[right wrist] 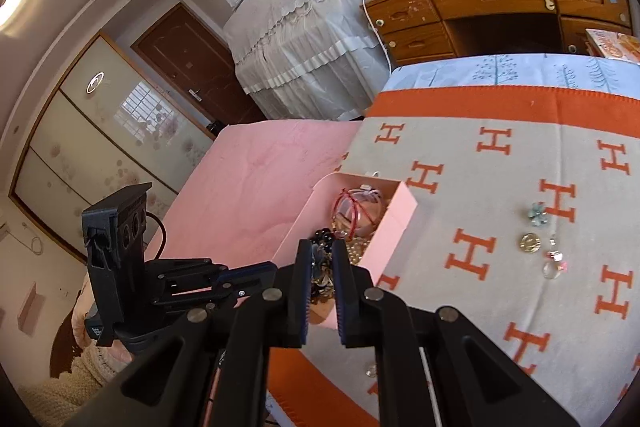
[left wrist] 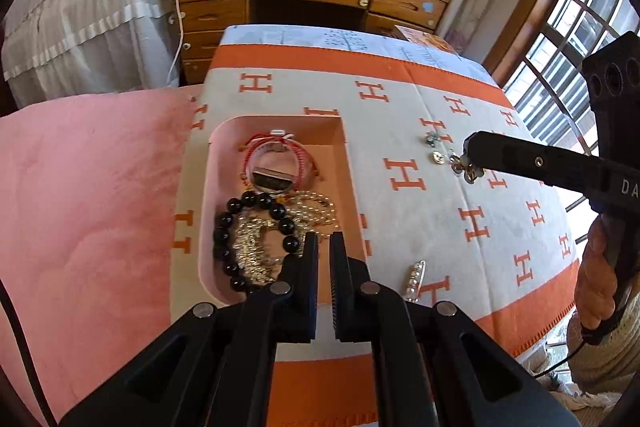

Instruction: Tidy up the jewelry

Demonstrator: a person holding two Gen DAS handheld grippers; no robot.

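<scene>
Clearly the loose pieces left on the orange-and-grey blanket [left wrist: 400,155] are light, small and slippery: a blue flower-shaped piece [right wrist: 538,214], a round gold piece [right wrist: 530,242] and a clear ring with a pink stone [right wrist: 554,263]. They lie near one another, well apart from the pink box [right wrist: 396,219], which already holds a black bead bracelet [left wrist: 248,235], a pearl string [left wrist: 316,209] and red cord bracelets [left wrist: 276,155]. A pearl clip [left wrist: 414,281] lies just beside the box.

The left hand-held gripper [left wrist: 324,247] is closed and empty. The right hand-held gripper [right wrist: 322,259] is nearly closed, apparently on a small metal trinket [left wrist: 466,169] at its tips. Thin metal pinches best across the band or edge; the stones may chip, so a gentle grip seems wise.
</scene>
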